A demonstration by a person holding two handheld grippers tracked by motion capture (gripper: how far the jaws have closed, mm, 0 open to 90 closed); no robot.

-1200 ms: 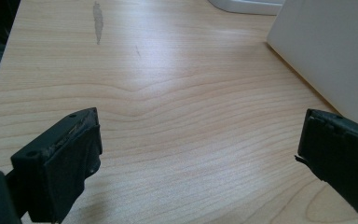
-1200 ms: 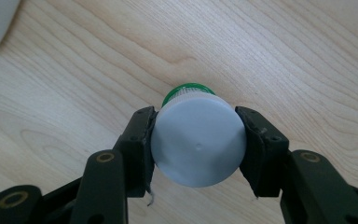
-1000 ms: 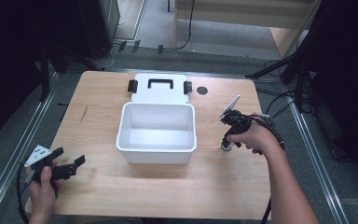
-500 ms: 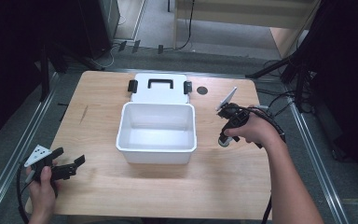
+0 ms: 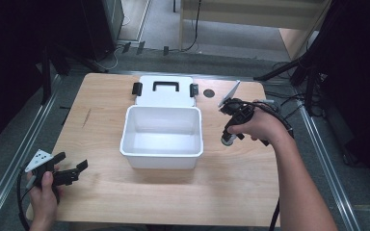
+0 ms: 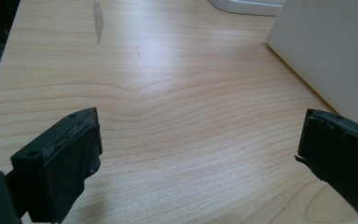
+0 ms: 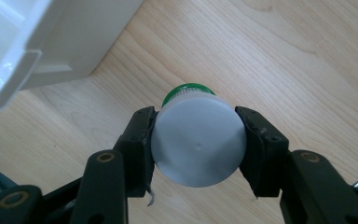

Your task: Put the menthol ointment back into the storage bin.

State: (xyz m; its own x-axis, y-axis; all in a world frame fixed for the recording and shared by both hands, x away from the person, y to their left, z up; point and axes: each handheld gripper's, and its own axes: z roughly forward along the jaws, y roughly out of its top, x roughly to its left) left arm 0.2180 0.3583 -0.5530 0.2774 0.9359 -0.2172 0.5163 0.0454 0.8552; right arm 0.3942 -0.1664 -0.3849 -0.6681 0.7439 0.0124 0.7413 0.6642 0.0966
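My right gripper [image 7: 196, 140] clamps a small white-capped bottle [image 7: 198, 140]
It hangs over the table [image 5: 250, 192] just right of the open white box [image 5: 163, 131] (green band below the cap); my left gripper [image 6: 200, 158] gapes, near-left

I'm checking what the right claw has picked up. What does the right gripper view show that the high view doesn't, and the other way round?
Right gripper view: the claw clamps a small bottle with a grey cap and a green band below it.

High view: the box's lid with black handle and latches lying behind it, and the left claw open near the table's front left corner.

Both: the white box, the wooden table, the right claw gripping the bottle.
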